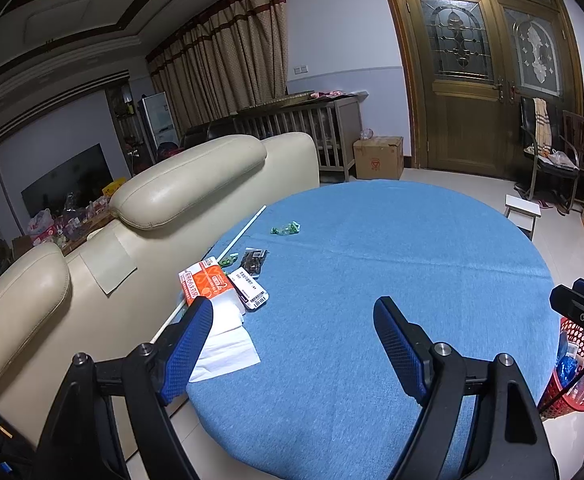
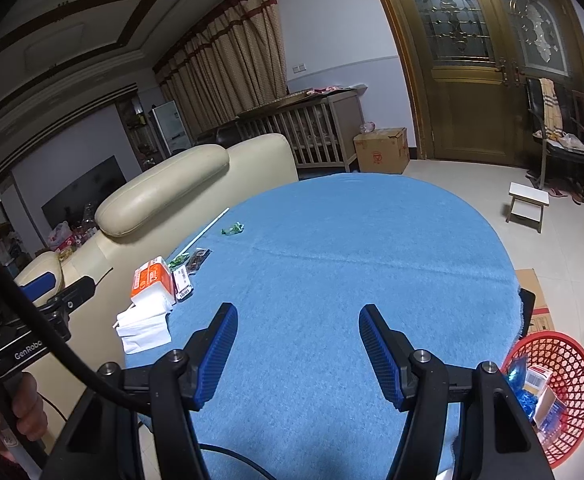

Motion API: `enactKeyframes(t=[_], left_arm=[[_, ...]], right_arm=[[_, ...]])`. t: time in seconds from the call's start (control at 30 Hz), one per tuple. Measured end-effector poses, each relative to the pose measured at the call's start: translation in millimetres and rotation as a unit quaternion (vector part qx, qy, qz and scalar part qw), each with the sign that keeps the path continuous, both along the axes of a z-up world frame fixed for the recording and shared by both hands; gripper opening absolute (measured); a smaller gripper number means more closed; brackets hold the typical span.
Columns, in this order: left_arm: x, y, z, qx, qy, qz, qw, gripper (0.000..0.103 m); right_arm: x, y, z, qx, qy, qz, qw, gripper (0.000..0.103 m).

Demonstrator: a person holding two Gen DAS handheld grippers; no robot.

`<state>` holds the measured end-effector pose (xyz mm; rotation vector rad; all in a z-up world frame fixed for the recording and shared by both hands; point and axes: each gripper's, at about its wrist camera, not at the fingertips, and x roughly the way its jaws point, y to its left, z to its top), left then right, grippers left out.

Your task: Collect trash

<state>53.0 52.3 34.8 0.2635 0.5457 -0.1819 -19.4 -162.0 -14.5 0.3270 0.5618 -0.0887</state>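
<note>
On the round blue table [image 1: 372, 280] trash lies along the left edge: white tissue sheets [image 1: 227, 340], an orange-white tissue pack [image 1: 205, 282], a white barcoded packet [image 1: 251, 294], a dark packet [image 1: 253, 260], green wrappers [image 1: 285, 228] and a long white stick [image 1: 237, 238]. My left gripper [image 1: 294, 320] is open and empty, its left finger over the tissue. My right gripper [image 2: 298, 320] is open and empty above bare cloth. The same trash shows in the right wrist view: tissue [image 2: 143, 326], pack [image 2: 151, 278], green wrapper [image 2: 232, 229]. A red mesh basket [image 2: 564, 360] holds several discarded packages at the table's right.
A cream leather sofa [image 1: 151, 208] presses against the table's left side. A cardboard box [image 2: 536, 300] lies on the floor beside the basket. A small white stool [image 2: 528, 200], a chair [image 2: 560, 148] and a wooden door [image 2: 480, 60] stand beyond.
</note>
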Motion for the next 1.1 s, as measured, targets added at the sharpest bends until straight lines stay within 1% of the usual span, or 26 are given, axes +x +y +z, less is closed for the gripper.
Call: enactKeyframes(t=[0.3,0.7,1.0,1.1], left_arm=[[-1,3,4,-0.002,-0.006,0.0,1.0,0.083],[0,1,1,-0.004,-0.001,-0.004,1.0,0.083],[11,-9,-7,0.001,0.009,-0.008,0.9999,0.083],[20,-14,-17,0.0,0.025,-0.006,0.9997,0.083]], right_arm=[[1,3,3,-0.003,-0.004,0.002,1.0,0.067],[1,4,3,-0.008,0.002,0.005,1.0,0.067],[12,-7,-9,0.002,0.016,0.001,1.0,0.067],[21,-15,-20,0.01,0.026,-0.003,1.0,0.067]])
